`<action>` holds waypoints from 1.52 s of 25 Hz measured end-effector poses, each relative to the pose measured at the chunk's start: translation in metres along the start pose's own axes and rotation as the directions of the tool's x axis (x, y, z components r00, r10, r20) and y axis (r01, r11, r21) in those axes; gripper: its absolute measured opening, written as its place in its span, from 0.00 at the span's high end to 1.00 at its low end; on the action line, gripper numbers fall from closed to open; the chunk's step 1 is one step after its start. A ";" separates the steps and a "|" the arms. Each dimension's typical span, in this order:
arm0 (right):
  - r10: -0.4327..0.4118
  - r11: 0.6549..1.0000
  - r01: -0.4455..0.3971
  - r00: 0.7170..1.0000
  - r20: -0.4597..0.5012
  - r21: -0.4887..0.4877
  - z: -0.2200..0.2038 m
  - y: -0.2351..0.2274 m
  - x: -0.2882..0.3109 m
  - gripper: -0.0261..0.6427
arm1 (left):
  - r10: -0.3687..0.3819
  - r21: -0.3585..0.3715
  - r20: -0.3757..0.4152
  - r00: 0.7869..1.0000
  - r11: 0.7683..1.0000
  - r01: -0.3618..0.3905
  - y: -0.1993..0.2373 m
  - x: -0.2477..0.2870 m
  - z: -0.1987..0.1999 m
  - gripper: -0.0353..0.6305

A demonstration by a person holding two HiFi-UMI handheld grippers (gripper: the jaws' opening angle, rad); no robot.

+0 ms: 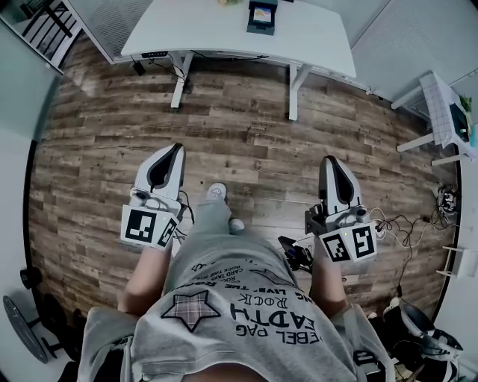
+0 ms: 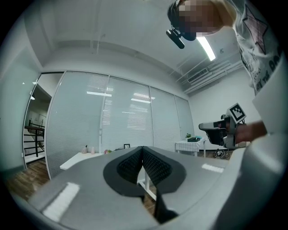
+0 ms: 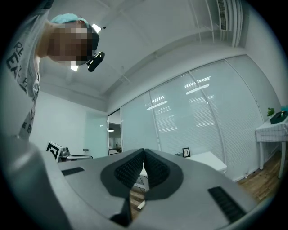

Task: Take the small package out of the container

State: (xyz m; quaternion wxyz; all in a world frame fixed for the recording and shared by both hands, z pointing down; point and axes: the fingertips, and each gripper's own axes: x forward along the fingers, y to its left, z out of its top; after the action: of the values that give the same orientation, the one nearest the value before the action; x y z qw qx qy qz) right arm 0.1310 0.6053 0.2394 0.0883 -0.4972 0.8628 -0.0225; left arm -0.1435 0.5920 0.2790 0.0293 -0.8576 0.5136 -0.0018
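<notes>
The person stands on the wooden floor (image 1: 246, 127), well back from the white table (image 1: 224, 33), and faces it. Both tools are held low and point toward the table. The left gripper (image 1: 176, 148) has its jaws pressed together, ribbed pads meeting with nothing between them. The right gripper (image 1: 329, 160) is the same, jaws together and empty, and the two are well apart from each other, one on each side of the person's legs.

A dark container (image 1: 261, 16) sits on the table's far side, toward its right end, with something colourful showing on top. From here I cannot make out the small package itself. Neither tool is anywhere near the table.

A light shoe (image 1: 216, 192) shows on the boards between the grippers. A tangle of cables (image 1: 396, 224) lies on the floor off the table's right end, and a smaller table with a checked cloth (image 1: 444, 104) stands to the right of the white one.
</notes>
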 end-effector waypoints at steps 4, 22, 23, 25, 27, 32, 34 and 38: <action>0.002 1.000 -0.002 1.000 -0.006 -0.005 -0.004 -0.004 0.015 0.94 | -0.011 -0.007 0.000 1.000 1.000 0.011 0.007 0.017 -0.005 0.93; -0.013 1.000 0.012 0.999 -0.048 -0.017 -0.019 -0.071 0.174 0.94 | -0.050 -0.022 0.017 0.999 0.998 0.050 0.109 0.182 -0.014 0.93; -0.018 1.000 0.017 0.999 -0.044 -0.016 -0.018 -0.076 0.184 0.94 | -0.051 -0.022 0.017 0.999 0.998 0.052 0.117 0.192 -0.014 0.93; -0.026 1.000 0.026 0.999 -0.038 -0.015 -0.018 -0.086 0.204 0.94 | -0.056 -0.023 0.017 0.998 0.998 0.057 0.130 0.212 -0.015 0.93; -0.032 0.999 0.032 0.999 -0.034 -0.012 -0.019 -0.095 0.225 0.94 | -0.063 -0.023 0.016 0.998 0.998 0.064 0.143 0.231 -0.015 0.93; -0.048 0.999 0.048 0.999 -0.025 -0.009 -0.023 -0.113 0.271 0.94 | -0.085 -0.021 0.016 0.996 0.996 0.085 0.173 0.272 -0.018 0.93; -0.055 0.998 0.055 0.998 -0.020 -0.008 -0.024 -0.118 0.285 0.94 | -0.094 -0.020 0.017 0.995 0.995 0.094 0.182 0.285 -0.020 0.93; -0.066 0.998 0.066 0.998 -0.020 -0.006 -0.026 -0.124 0.306 0.94 | -0.119 -0.019 0.018 0.993 0.993 0.120 0.196 0.308 -0.022 0.93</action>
State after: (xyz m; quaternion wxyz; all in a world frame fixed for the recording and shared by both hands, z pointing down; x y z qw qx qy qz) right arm 0.0824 0.2773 0.2409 0.0774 -0.5254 0.8469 -0.0280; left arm -0.1720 0.2274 0.2826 0.0247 -0.8870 0.4610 0.0086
